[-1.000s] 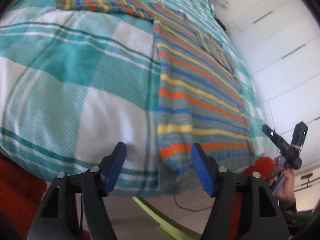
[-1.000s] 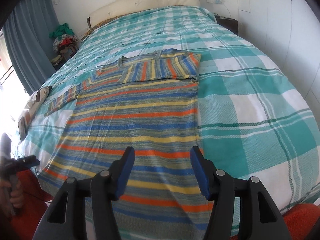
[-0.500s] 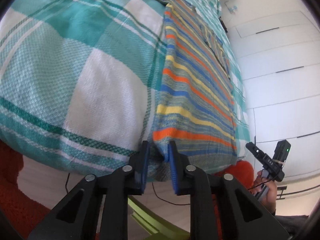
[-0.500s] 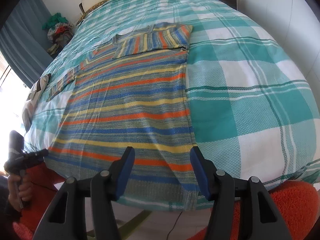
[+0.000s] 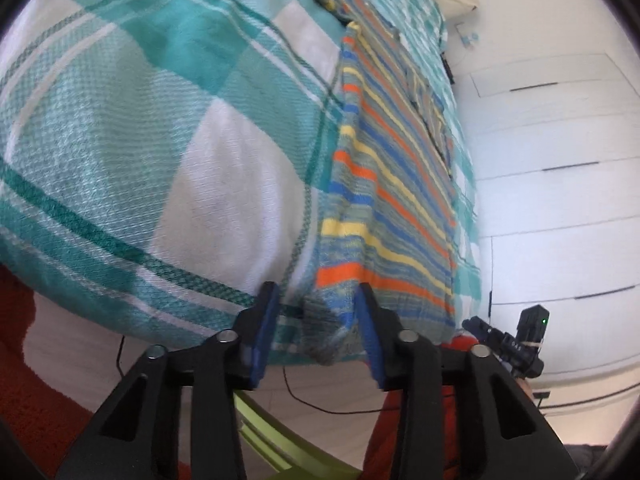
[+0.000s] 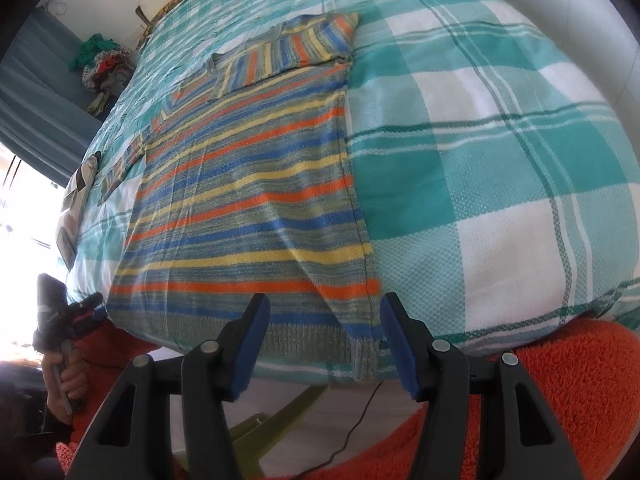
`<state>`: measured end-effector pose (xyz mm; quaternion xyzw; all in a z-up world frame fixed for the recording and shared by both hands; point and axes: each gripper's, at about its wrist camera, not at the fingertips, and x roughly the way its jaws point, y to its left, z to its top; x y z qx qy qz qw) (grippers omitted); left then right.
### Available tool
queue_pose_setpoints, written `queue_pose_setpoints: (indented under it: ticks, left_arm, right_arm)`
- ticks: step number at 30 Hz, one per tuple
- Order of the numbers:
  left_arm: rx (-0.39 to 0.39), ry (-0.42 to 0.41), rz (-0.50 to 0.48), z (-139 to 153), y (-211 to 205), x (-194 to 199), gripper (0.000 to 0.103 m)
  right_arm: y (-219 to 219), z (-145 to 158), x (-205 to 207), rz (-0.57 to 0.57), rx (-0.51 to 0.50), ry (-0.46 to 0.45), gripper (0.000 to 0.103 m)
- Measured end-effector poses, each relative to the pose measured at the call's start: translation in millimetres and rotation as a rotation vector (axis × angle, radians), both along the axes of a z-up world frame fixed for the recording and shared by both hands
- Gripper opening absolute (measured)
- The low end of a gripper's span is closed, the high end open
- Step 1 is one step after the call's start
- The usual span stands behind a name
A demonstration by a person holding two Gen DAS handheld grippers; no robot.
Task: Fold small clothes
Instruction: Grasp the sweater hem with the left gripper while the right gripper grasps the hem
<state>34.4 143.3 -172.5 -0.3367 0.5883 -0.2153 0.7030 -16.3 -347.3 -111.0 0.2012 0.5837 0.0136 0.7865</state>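
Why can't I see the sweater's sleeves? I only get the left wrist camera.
Observer: One sleeve is folded flat across the chest of the sweater.
Operator: Where's the second one?
Observer: The other sleeve lies stretched out sideways on the bedspread.
Operator: Is the right gripper open?
Observer: Yes. The right gripper is open, with a finger on each side of the hem corner.
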Motion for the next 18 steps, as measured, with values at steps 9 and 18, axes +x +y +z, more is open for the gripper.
queue_pose_setpoints:
  ticks: [9,18]
  left_arm:
    - [0.288,-0.102,-0.215,24.4,-54.8,-12.7,0.000]
    - [0.507,-0.063,-0.258,10.6,-68.0,-11.3,0.001]
  right_arm:
    - [4.8,-41.9,9.5,0.072,-0.041,0.147,0.006]
    - [10.6,-50.5,15.8,0.099,-0.164,0.190,0.006]
